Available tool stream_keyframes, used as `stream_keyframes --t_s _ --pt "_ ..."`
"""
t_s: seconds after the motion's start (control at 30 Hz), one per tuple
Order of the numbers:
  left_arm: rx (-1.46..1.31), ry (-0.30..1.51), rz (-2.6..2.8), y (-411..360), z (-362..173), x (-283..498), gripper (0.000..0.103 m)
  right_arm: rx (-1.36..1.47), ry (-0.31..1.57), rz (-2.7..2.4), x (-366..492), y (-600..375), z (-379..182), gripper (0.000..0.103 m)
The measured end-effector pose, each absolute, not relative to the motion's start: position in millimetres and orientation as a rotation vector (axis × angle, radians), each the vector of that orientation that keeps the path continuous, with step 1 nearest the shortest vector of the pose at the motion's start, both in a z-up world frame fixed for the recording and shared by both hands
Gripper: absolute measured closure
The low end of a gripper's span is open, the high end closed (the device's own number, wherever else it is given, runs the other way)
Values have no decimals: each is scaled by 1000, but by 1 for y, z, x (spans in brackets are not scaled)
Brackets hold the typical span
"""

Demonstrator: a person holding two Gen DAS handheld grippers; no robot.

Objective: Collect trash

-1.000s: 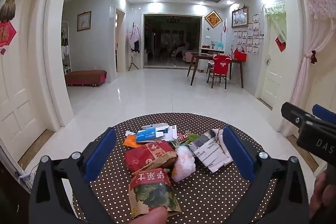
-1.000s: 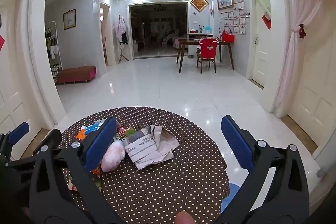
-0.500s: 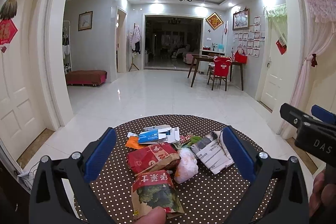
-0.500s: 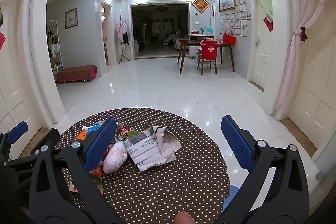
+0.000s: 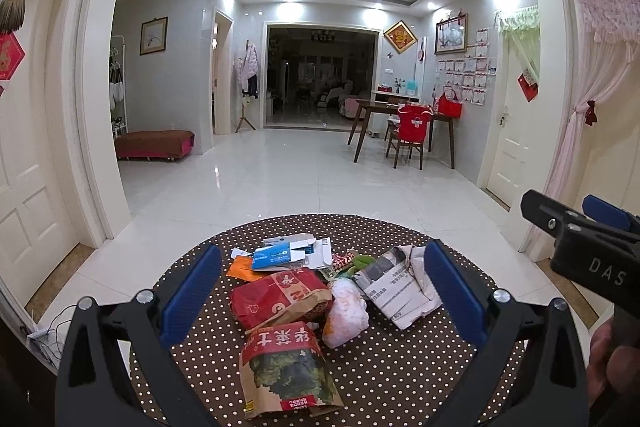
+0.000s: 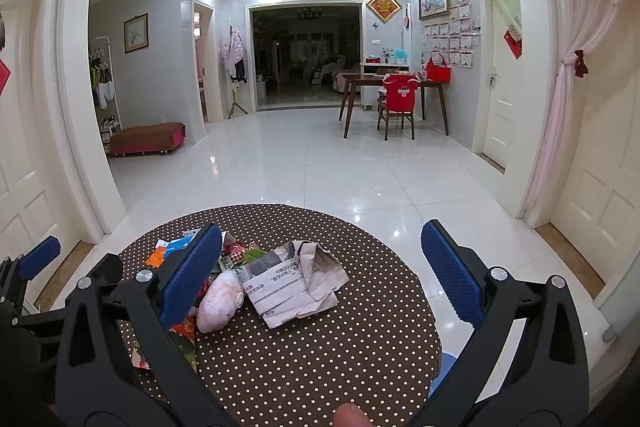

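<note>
A pile of trash lies on a round brown polka-dot table (image 5: 400, 367). In the left wrist view I see a green-and-red snack bag (image 5: 290, 371) nearest, a red paper bag (image 5: 280, 295), a white crumpled plastic bag (image 5: 346, 311), a crumpled newspaper (image 5: 396, 283), a blue-and-white box (image 5: 272, 257) and an orange scrap (image 5: 242, 267). My left gripper (image 5: 320, 287) hangs open above the pile, holding nothing. My right gripper (image 6: 320, 267) stands open over the newspaper (image 6: 296, 279) and plastic bag (image 6: 220, 301), also empty.
The table (image 6: 320, 347) stands on a glossy white tiled floor. A blue object (image 6: 442, 371) peeks out below the table's right edge. A dining table with a red-covered chair (image 5: 412, 131) stands far back; white doors and a pink curtain flank the sides.
Both grippers have shifted slightly, so the trash pile sits a little farther forward in view. Nothing was grasped; both stay open.
</note>
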State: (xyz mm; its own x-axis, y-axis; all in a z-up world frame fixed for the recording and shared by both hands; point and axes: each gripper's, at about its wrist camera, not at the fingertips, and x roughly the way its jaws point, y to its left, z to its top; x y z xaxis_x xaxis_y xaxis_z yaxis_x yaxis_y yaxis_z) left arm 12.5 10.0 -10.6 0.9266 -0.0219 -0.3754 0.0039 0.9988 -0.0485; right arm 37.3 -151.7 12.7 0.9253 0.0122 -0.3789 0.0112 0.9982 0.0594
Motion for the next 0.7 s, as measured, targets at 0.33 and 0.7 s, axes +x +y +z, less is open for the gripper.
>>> stream_keyframes --t_s 0.33,0.7 --pt "-53 397 0 13 -14 14 4 54 402 14 41 -150 10 5" --pt "-55 405 10 14 -17 13 4 60 408 15 43 -152 6 5"
